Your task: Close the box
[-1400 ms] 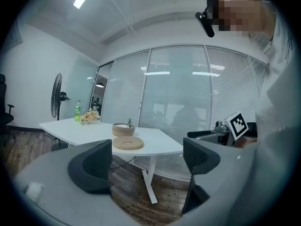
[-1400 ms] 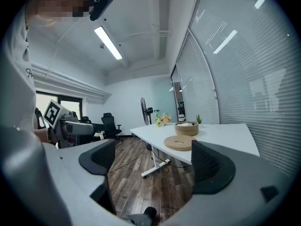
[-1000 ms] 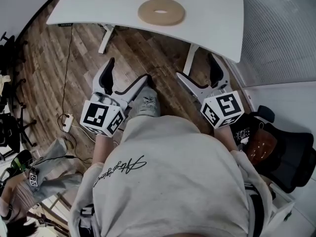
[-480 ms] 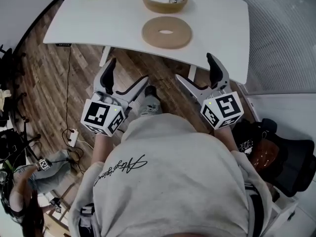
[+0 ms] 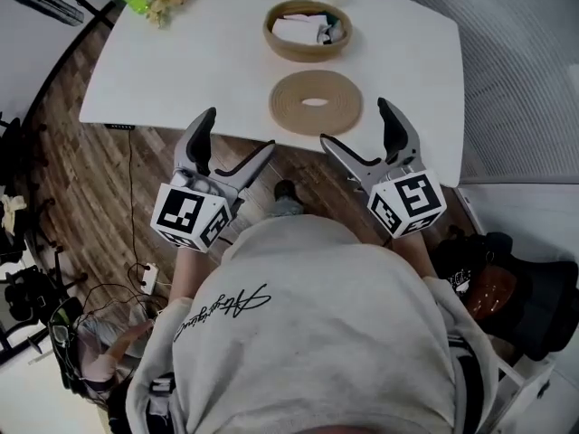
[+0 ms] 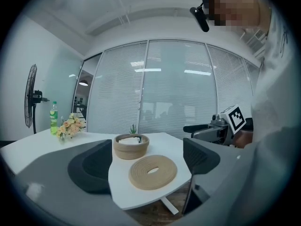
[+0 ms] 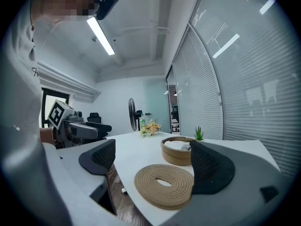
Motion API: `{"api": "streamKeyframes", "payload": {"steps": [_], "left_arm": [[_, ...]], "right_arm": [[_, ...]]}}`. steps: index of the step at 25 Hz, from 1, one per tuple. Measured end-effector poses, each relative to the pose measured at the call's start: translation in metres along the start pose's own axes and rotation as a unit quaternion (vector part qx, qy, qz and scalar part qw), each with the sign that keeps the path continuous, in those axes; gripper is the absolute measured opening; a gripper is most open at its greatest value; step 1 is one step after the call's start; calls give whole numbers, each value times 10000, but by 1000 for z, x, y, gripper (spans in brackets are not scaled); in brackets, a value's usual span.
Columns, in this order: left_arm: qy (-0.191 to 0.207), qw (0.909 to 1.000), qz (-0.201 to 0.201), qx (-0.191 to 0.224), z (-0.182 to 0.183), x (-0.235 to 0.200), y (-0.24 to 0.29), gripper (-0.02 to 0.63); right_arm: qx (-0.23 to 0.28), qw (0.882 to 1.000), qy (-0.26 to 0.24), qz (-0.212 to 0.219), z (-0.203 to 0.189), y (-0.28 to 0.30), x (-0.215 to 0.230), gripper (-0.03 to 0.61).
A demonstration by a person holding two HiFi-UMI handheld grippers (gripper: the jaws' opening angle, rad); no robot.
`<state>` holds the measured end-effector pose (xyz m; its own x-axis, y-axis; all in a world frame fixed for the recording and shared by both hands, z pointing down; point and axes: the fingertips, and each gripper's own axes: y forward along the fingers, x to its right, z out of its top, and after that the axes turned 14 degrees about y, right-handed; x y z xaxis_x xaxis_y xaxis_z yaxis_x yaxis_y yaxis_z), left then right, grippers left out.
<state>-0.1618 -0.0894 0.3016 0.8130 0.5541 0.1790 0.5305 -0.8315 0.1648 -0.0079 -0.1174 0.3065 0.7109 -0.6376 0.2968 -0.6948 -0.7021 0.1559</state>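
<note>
Closing has not begun. The box (image 5: pixel 308 30) stands uncovered on the surface (image 5: pixel 181 70). Its lid (image 5: pixel 316 102) lies flat between the box and the near edge. The left tool (image 5: pixel 233 138) and right tool (image 5: pixel 355 125) are spread and empty at that edge. Bare surface flanks the lid.

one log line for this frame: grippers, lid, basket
left gripper: open, empty | right gripper: open, empty | lid: flat on table, beside basket | basket: uncovered | stage: lid not yet gripped
</note>
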Motion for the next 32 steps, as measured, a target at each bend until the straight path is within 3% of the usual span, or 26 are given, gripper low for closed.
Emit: {"api": "streamKeyframes", "payload": {"steps": [13,21,32], "left_arm": [[-27,9993,-367,27,-6,-62,55,456],[-12,9981,-621,47,-10,-78,86,456],[3,9995,-321,11,-1,-80,111,456]], "right_arm": [[-7,9997,39,-260,17,65,27,486],[10,9990,84,-435,20,86,44,486],[-111,9999,-6,-76,34,92,73,486]]}}
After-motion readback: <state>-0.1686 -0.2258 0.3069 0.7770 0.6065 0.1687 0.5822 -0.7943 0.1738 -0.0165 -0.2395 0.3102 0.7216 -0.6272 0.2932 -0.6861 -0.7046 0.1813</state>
